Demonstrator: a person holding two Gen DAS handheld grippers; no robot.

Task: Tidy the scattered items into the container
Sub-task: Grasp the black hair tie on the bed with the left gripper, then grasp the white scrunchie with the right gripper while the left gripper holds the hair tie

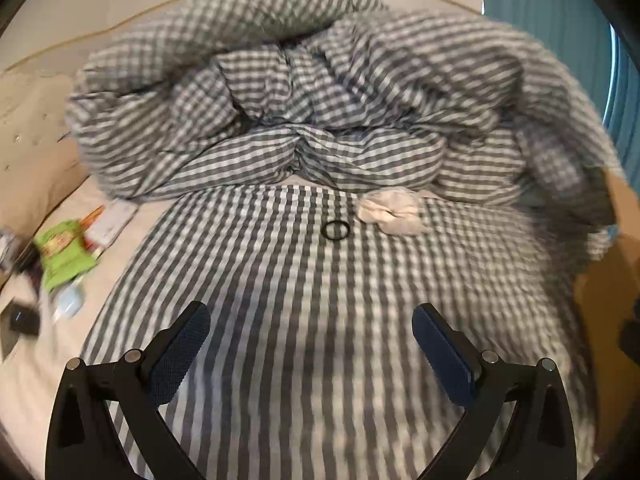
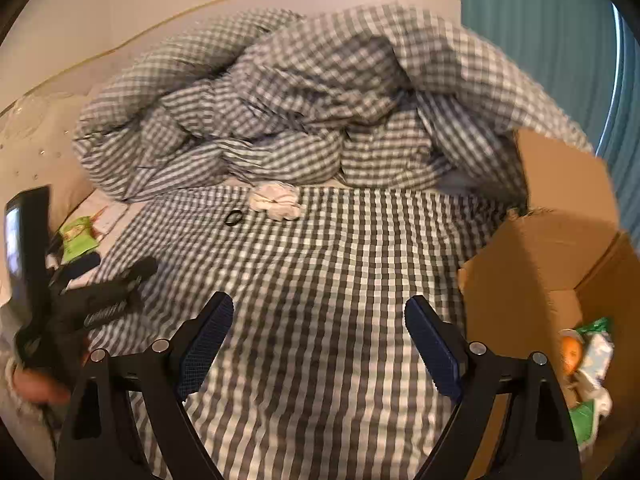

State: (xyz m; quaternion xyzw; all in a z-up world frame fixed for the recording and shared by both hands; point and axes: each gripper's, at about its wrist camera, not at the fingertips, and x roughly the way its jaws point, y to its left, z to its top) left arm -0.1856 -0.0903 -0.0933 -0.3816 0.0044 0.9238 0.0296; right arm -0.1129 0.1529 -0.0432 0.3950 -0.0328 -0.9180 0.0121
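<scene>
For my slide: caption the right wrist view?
Open right gripper over checked bedding, cardboard box at right, hair tie ahead.

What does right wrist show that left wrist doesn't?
Only right wrist: the inside of the cardboard box, with packets in it, and the left gripper seen from the side. Only left wrist: a pale blue item near the green packet. Both: checked duvet, black hair tie, crumpled tissue, own gripper open.

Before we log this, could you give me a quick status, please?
Both hand-held grippers, left and right, open, empty. Hair tie and tissue on bed; box right. Path clear.
</scene>
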